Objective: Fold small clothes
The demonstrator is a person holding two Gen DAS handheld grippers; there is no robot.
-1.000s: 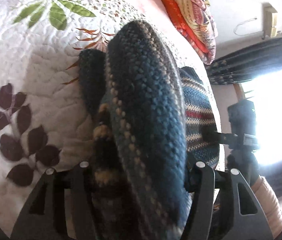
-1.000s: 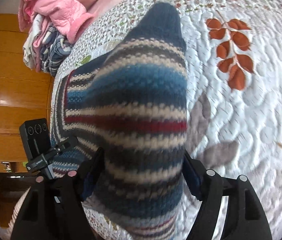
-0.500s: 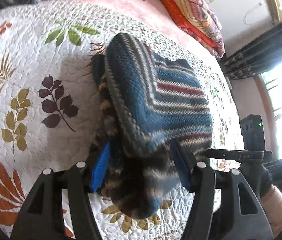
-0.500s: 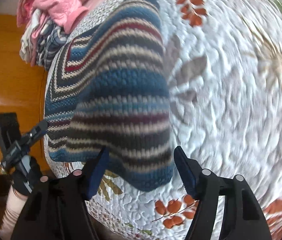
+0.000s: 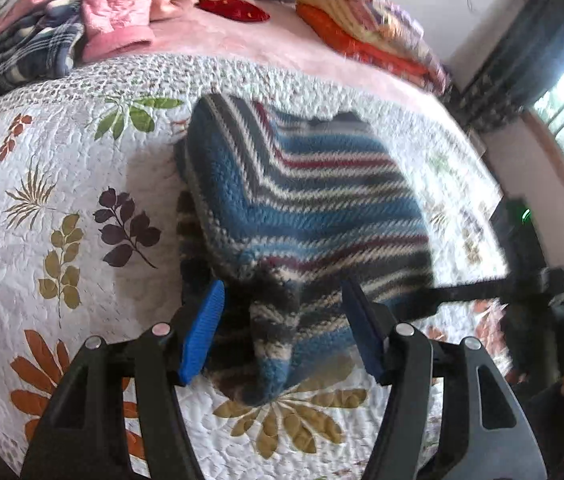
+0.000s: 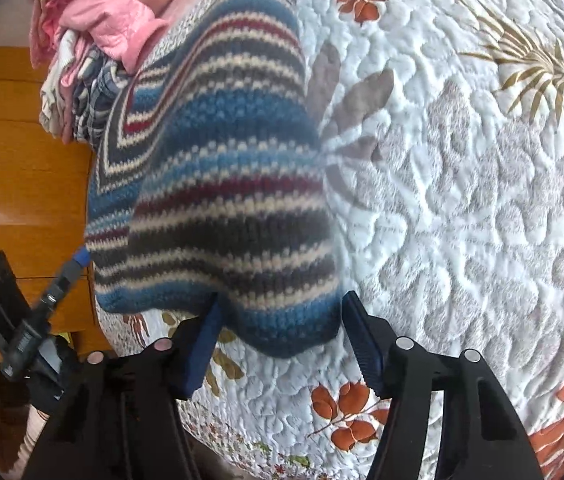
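The striped sweater hides its own lower layers; the window side blurs out.

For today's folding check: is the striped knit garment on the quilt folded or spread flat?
Folded. The striped knit garment lies doubled on the quilt, a second layer showing under its left edge; both grippers are open.

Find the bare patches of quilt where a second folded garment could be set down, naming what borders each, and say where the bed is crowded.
Free: the quilt to the right of the striped sweater in the right wrist view; and, in the left wrist view, the quilt left of the sweater, below the clothes pile. Crowded: the far end, with that pile and the folded blankets.
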